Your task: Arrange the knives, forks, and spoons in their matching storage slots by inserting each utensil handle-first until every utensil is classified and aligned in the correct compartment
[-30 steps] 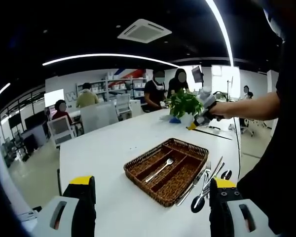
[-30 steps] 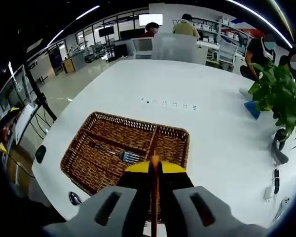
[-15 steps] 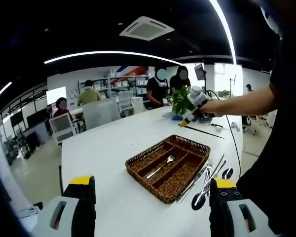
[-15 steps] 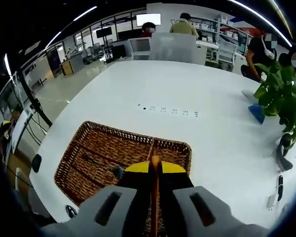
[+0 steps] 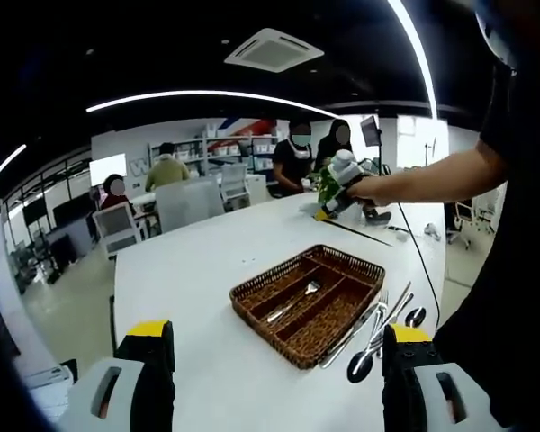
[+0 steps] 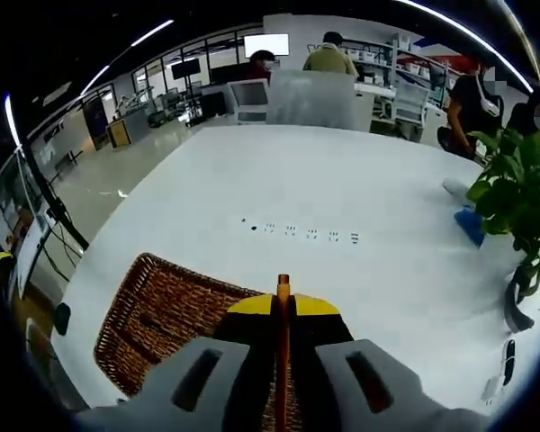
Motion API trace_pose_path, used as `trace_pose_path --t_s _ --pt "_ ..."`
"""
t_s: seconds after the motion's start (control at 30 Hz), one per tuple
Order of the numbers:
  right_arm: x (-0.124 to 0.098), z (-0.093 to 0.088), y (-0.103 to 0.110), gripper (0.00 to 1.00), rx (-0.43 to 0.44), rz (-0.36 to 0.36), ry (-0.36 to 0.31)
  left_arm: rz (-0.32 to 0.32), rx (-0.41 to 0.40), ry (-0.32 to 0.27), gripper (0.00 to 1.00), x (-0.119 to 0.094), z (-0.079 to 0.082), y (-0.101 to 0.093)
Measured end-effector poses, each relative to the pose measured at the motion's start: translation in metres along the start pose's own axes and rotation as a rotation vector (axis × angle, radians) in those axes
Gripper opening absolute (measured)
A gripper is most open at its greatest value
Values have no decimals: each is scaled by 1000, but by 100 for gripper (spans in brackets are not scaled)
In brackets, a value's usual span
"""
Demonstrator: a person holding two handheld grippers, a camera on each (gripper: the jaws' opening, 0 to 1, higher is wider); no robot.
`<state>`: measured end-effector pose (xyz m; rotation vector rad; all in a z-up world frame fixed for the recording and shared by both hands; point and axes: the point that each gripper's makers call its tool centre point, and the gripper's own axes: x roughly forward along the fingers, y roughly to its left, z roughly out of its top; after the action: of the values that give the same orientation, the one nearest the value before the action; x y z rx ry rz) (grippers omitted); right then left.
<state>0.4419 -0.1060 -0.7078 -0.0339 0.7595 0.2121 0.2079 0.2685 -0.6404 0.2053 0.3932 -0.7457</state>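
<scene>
**Right gripper carried up and away from tray**

In the left gripper view, the right gripper [image 5: 322, 214], jaws closed, held by an outstretched arm, has shifted leftward and now sits above the far end of the brown woven wicker tray [image 5: 308, 302]. In the right gripper view, the tray [image 6: 166, 313] has slid lower under the jaws; the steel fork seen earlier in its compartment is now hidden behind the gripper

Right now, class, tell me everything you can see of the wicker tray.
The wicker tray is a brown, woven, rectangular basket with low walls, split by dividers into long slots. It sits flat on the white table. One fork lies in a middle slot. Loose cutlery rests on the table along its near edge.
</scene>
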Motion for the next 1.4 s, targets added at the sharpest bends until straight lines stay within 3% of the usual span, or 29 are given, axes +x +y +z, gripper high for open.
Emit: trace_pose_path --t_s 0.57,1.03,1.3,1.4 --pt "10 8 -1 2 13 1 -24 29 5 -1 100 2 1 0" --pt "32 -17 -6 2 45 2 -21 48 -8 6 100 1 0 5" --pt "38 -30 -3 2 29 -10 -32 33 -23 2 100 3 2 1" --pt "41 -35 -2 2 34 -11 -33 -4 -52 -28 100 3 5 -4"
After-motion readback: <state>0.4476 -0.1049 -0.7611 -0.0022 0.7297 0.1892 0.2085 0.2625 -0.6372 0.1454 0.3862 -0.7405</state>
